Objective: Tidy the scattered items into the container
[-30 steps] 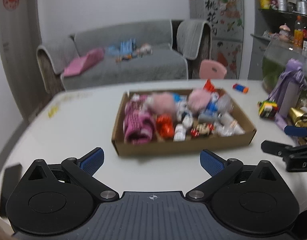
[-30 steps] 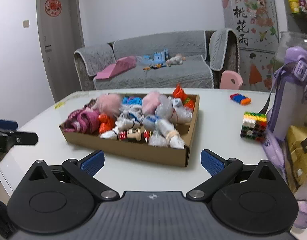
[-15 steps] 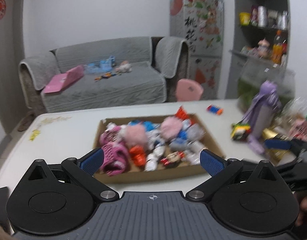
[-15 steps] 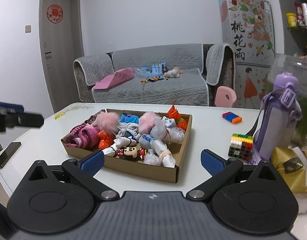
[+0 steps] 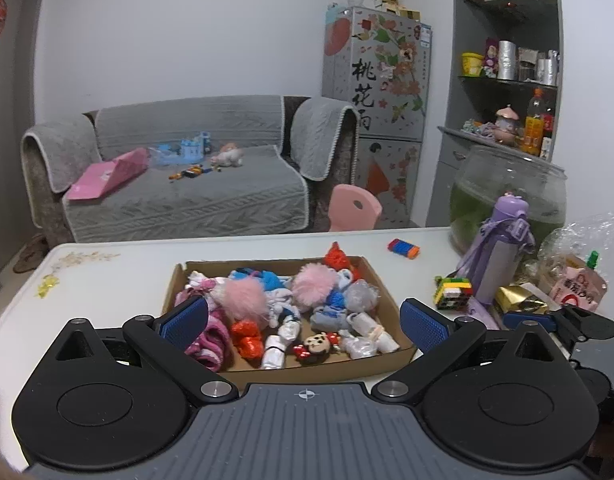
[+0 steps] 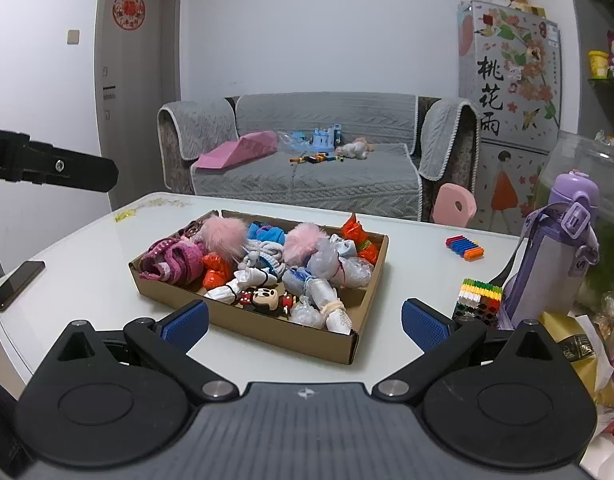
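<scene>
A shallow cardboard box (image 5: 403,354) (image 6: 251,326) stands on the white table, filled with several small items: pink pompoms (image 5: 243,300), a pink sock (image 6: 171,260), orange wrapped pieces (image 6: 215,274), white bundles and a mouse figure (image 6: 267,298). My left gripper (image 5: 303,322) is open and empty, held above the table in front of the box. My right gripper (image 6: 303,322) is open and empty, also in front of the box. A striped block stick (image 5: 403,248) (image 6: 465,247) and a multicolour block cube (image 5: 453,292) (image 6: 479,300) lie outside the box.
A purple bottle (image 6: 555,252), a glass fish bowl (image 5: 507,196), gold and pink snack bags (image 5: 547,296) crowd the table's right side. A phone (image 6: 15,284) lies at the left edge. A grey sofa (image 5: 187,176) stands behind the table.
Both grippers have risen and drawn back from the box, which now looks smaller and lower. The left view has swung to the right. Both stay open.
</scene>
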### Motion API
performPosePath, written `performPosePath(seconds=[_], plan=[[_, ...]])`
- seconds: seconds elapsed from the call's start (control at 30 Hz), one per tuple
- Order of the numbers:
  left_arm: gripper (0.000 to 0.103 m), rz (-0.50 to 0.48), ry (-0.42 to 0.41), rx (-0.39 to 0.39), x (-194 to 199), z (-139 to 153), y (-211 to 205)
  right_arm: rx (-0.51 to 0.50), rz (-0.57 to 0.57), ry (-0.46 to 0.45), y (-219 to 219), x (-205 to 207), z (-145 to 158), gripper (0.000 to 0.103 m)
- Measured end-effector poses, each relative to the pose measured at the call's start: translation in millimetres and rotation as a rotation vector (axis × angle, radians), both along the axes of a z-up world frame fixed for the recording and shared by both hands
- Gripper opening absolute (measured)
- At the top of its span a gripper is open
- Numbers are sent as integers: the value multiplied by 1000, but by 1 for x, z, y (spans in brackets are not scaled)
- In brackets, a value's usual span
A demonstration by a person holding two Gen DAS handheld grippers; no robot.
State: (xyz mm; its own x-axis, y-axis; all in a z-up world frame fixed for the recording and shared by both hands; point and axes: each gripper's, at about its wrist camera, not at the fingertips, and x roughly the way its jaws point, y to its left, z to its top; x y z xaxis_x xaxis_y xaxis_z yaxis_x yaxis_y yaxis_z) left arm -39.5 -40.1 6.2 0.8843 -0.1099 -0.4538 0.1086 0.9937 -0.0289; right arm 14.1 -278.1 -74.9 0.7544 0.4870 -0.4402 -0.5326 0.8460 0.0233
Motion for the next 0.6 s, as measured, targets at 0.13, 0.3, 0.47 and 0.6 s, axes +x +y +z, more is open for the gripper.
performPosePath(seconds=[0.13, 0.3, 0.47, 0.6], plan=[[103, 13, -10, 19, -1, 4, 2, 2, 3, -4, 1, 0, 2, 103], [103, 17, -15, 29, -2, 7, 2, 1, 4, -4, 1, 0, 2, 103], [103, 11, -23, 39, -3, 7, -2, 0, 3, -2, 2, 0, 2, 103], [103, 15, -36, 44, -6, 8, -3, -1, 3, 0, 2, 0, 1, 103]])
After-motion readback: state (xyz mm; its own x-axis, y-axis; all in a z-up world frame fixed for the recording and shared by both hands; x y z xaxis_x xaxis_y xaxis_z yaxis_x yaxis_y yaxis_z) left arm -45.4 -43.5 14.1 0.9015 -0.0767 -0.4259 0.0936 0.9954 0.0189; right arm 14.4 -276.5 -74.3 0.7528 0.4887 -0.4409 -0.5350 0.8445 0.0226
